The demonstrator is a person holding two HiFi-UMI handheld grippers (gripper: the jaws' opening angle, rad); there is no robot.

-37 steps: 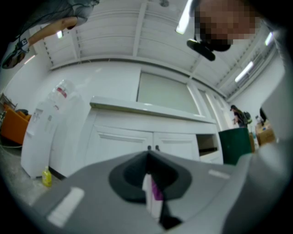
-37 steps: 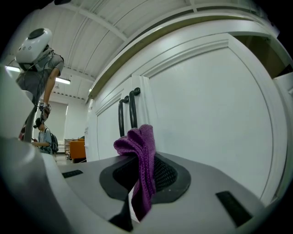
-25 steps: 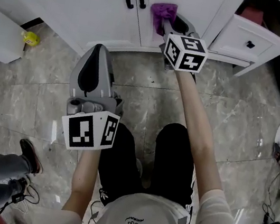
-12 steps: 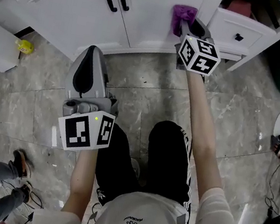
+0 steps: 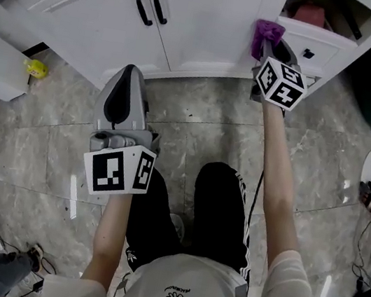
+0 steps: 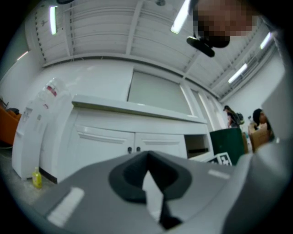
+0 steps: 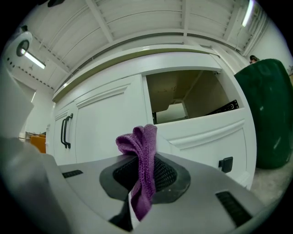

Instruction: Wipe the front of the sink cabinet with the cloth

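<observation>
Right hand-held gripper (image 5: 268,46), clamped on the cloth (image 5: 268,31), should press flat along the cabinet door (image 5: 209,13)'s right edge, apparently touching.

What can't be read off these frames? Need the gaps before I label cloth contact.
- Whether the purple knitted cloth touches the white sink cabinet front: in the head view the right gripper overlaps that spot, and the right gripper view gives no depth.
- Pinkish thing in the open compartment: head view, cut off by the top edge.
- Small yellow thing on the floor: too small to identify in the head view.
</observation>
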